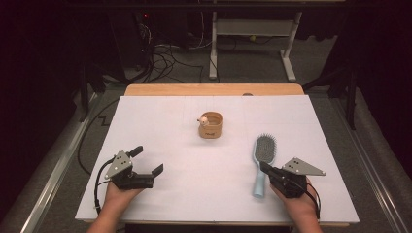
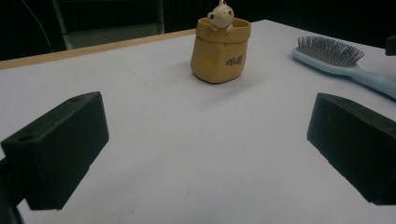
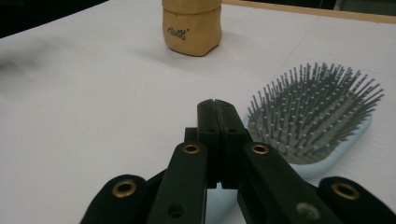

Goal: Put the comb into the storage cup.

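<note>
A light blue hairbrush lies bristles-up on the white table at the right, its handle pointing toward the person. My right gripper is shut, jaws pressed flat together with nothing between them, just over the handle near the brush head; in the right gripper view the joined tips sit left of the bristles. A tan pouch stands mid-table with a small cream toy figure peeking over its rim. My left gripper rests at the near left, jaws wide open and empty, facing the pouch and brush.
A wooden strip edges the table's far side. Beyond it stand a white desk frame and cables on the dark floor. Bare white surface lies between the two grippers and around the pouch.
</note>
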Action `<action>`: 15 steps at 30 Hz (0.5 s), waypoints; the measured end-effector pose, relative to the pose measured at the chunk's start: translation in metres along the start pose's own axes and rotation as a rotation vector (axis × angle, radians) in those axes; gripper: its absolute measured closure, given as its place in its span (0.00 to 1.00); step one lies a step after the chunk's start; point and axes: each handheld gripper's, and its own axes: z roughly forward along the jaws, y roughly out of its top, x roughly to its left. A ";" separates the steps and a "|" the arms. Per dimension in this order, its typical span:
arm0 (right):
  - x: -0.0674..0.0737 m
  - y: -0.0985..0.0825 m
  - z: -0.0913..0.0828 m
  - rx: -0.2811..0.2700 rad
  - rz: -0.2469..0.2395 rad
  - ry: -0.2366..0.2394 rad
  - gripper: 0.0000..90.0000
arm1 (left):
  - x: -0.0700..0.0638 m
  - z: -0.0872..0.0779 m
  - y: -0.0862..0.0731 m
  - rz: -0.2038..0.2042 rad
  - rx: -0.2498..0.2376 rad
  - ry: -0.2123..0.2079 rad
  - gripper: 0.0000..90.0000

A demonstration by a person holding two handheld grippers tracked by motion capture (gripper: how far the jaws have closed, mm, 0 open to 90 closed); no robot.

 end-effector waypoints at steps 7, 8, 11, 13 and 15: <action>0.009 0.001 0.005 0.029 -0.020 0.036 1.00 | 0.000 0.000 0.000 -0.006 -0.006 -0.004 0.00; 0.010 0.001 0.005 0.033 -0.024 0.039 1.00 | 0.000 0.000 0.000 -0.005 -0.007 -0.003 0.00; 0.012 0.001 0.006 0.037 -0.030 0.043 1.00 | 0.000 0.000 0.000 -0.010 -0.001 -0.003 0.00; 0.012 0.001 0.006 0.038 -0.032 0.046 1.00 | 0.000 0.000 0.000 -0.008 -0.004 -0.004 0.00; 0.013 0.001 0.006 0.042 -0.035 0.049 1.00 | 0.000 -0.001 0.000 -0.009 -0.007 -0.005 0.00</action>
